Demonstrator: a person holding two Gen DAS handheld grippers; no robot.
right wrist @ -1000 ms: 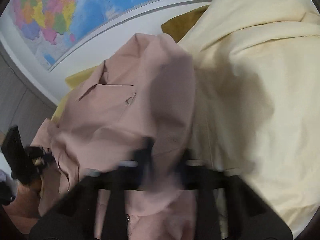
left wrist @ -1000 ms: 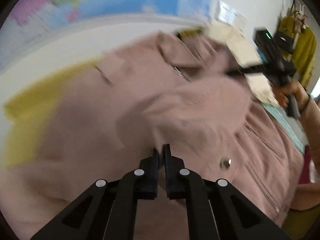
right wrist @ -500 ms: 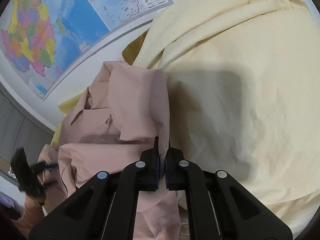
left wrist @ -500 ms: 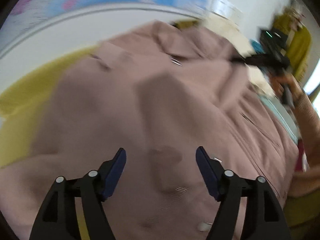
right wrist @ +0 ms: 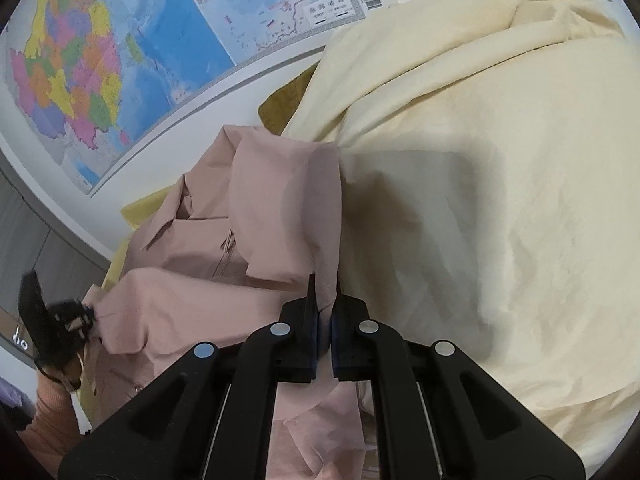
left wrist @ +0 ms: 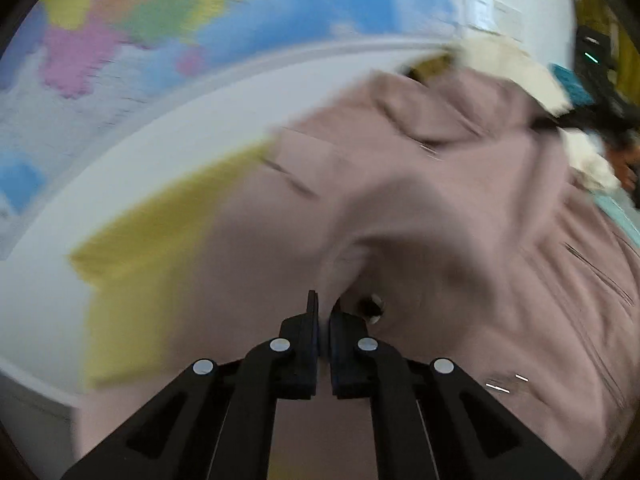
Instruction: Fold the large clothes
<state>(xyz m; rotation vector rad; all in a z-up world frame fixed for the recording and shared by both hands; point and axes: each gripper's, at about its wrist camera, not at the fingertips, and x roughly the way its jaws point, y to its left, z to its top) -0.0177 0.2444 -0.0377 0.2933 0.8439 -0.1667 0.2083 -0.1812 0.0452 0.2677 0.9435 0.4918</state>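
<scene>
A large dusty-pink shirt (left wrist: pixel 440 208) lies spread over a yellow surface (left wrist: pixel 160 240); it also shows in the right wrist view (right wrist: pixel 256 248), collar up and one side folded inward. My left gripper (left wrist: pixel 324 308) is shut on a pinch of the pink fabric beside a button (left wrist: pixel 374 307). My right gripper (right wrist: pixel 325 286) is shut on the shirt's folded edge, next to the cream garment. The left gripper also shows at the left of the right wrist view (right wrist: pixel 60 320), at the shirt's far edge. The left wrist view is blurred.
A big cream garment (right wrist: pixel 480 200) lies heaped right beside the pink shirt. A coloured wall map (right wrist: pixel 160 48) hangs behind. A grey cabinet (right wrist: pixel 36 248) stands at the left. The right hand-held gripper body (left wrist: pixel 600 92) shows at the far right of the left wrist view.
My left gripper was open half a second ago and has closed on the pink fabric. My right gripper stays shut on the shirt's edge and has moved little.
</scene>
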